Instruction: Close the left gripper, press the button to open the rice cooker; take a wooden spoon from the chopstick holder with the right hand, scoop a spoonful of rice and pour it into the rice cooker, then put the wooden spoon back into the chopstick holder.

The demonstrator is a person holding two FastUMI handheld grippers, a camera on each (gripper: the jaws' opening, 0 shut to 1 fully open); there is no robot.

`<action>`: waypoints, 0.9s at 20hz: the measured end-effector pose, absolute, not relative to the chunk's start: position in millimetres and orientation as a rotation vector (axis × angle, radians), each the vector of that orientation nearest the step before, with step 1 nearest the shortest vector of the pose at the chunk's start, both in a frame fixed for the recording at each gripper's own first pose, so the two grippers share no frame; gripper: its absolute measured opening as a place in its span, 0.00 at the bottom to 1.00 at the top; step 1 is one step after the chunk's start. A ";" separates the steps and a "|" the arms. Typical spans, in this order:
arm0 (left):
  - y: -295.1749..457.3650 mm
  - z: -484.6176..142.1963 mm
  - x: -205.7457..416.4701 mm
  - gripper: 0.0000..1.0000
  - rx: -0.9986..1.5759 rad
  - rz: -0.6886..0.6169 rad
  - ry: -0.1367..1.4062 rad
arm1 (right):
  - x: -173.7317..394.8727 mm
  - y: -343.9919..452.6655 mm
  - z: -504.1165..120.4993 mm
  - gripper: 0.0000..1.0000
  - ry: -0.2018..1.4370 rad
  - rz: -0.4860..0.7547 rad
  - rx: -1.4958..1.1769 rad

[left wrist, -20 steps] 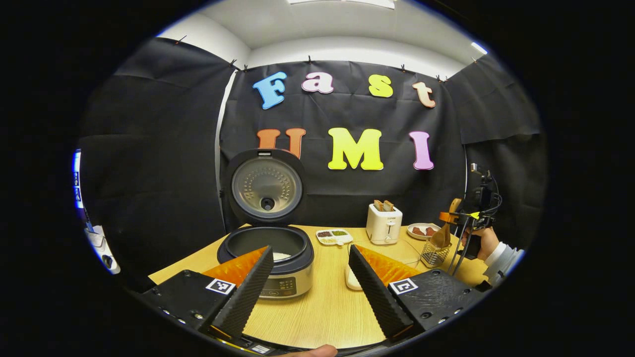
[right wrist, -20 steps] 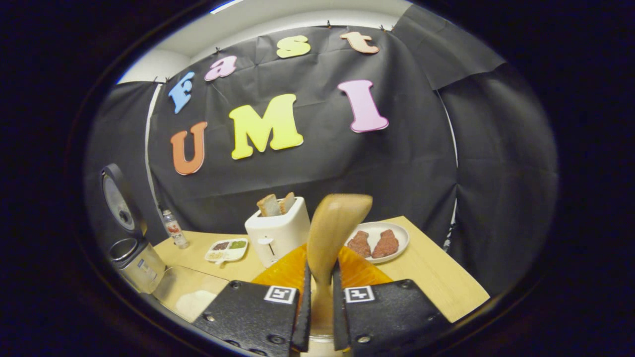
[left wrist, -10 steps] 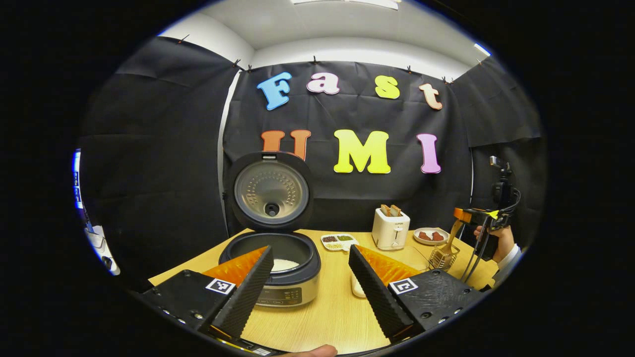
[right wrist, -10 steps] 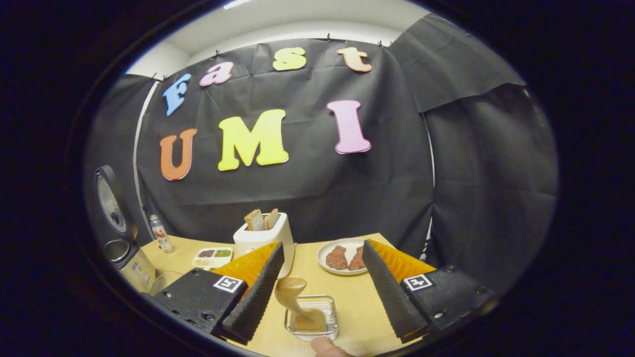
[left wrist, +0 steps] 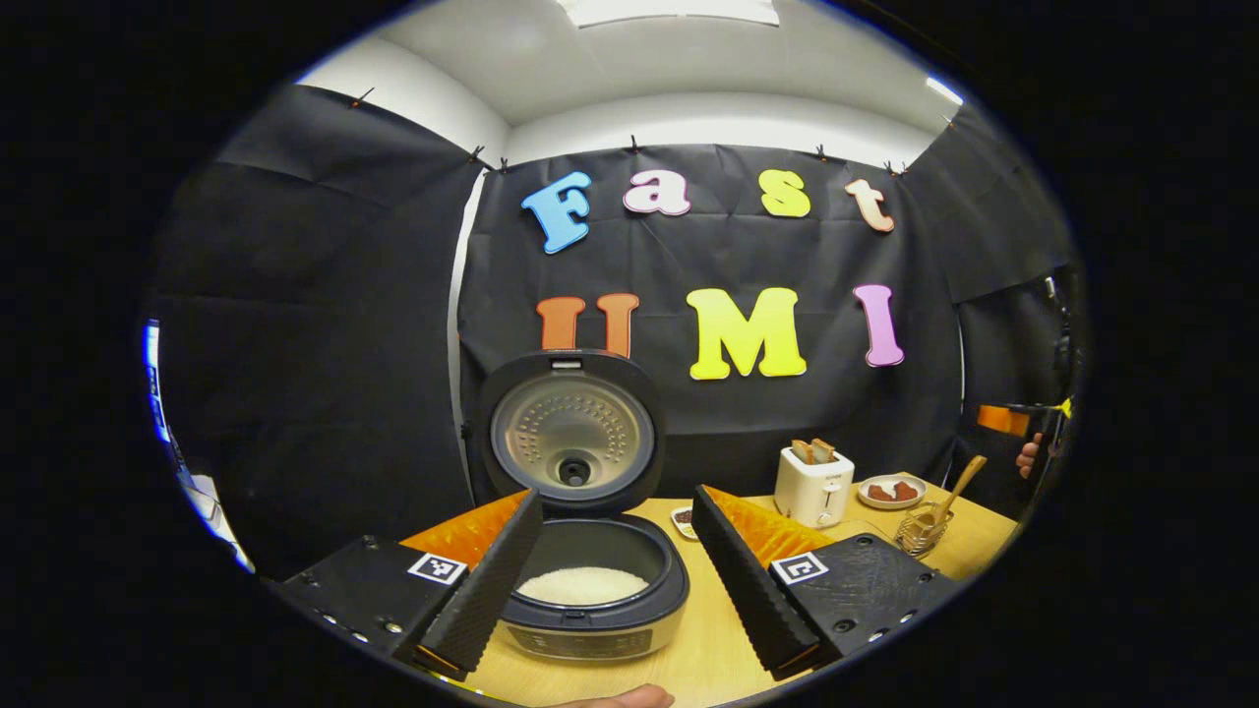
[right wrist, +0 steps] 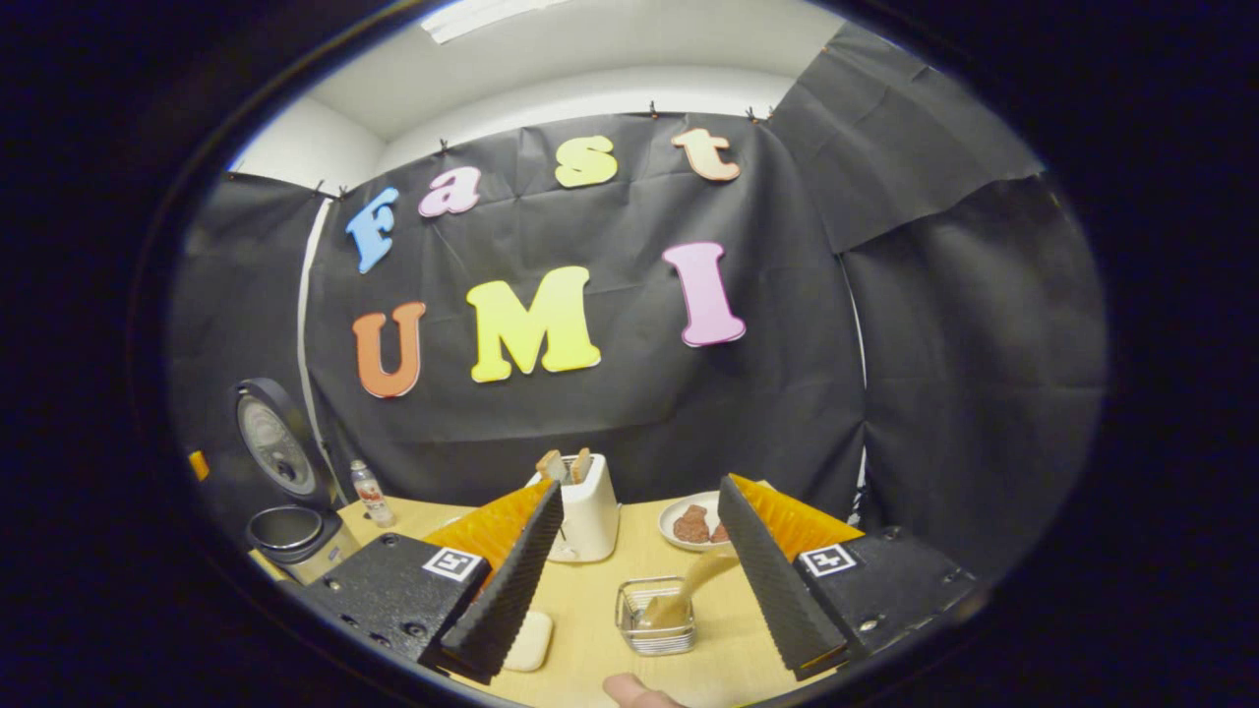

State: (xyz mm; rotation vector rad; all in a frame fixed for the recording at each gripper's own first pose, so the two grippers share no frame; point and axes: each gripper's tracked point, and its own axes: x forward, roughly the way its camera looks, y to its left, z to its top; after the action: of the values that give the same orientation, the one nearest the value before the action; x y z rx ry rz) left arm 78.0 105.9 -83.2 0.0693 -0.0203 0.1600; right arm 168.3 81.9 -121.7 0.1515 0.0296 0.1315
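Note:
The rice cooker (left wrist: pixel 590 615) stands open in the left gripper view, lid (left wrist: pixel 572 447) upright and white rice (left wrist: pixel 582 585) in its pot. My left gripper (left wrist: pixel 617 497) is open just in front of the pot, holding nothing. The wire chopstick holder (right wrist: pixel 656 618) sits on the table with the wooden spoon (right wrist: pixel 700 573) leaning in it. My right gripper (right wrist: pixel 640 487) is open above and behind the holder, apart from the spoon. From the left gripper view, the holder (left wrist: pixel 922 532) and spoon (left wrist: pixel 960 481) are far right, with the right gripper (left wrist: pixel 1023 421) beyond them.
A white toaster (right wrist: pixel 587 509) with bread and a plate (right wrist: pixel 679 536) of brown food stand behind the holder. A small white dish (right wrist: pixel 531 640) lies near the table's front. A bottle (right wrist: pixel 372 493) stands beside the rice cooker (right wrist: pixel 293 534) at far left. The wooden table (left wrist: pixel 708 654) carries everything.
My right gripper let go of the wooden spoon, opened, and drew back from the holder, where the spoon now rests. My left gripper shifted, so the cooker sits nearer the view's centre.

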 end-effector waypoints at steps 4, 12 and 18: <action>113.7 -63.1 75.7 0.97 0.084 0.172 -0.014 | 112.2 71.9 -91.9 0.94 -0.049 0.114 0.160; 117.2 20.6 85.5 0.96 0.072 0.140 -0.064 | 57.9 102.6 -114.2 0.94 0.042 0.243 0.141; 146.7 71.9 138.0 0.95 0.052 0.137 -0.108 | 44.1 128.3 -130.2 1.00 0.095 0.315 0.085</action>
State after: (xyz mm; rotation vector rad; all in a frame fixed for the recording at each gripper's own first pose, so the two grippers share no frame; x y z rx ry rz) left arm 138.0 146.7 71.9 0.0523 -0.1079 0.1369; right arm 44.1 128.3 -130.2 0.0845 0.0947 0.3154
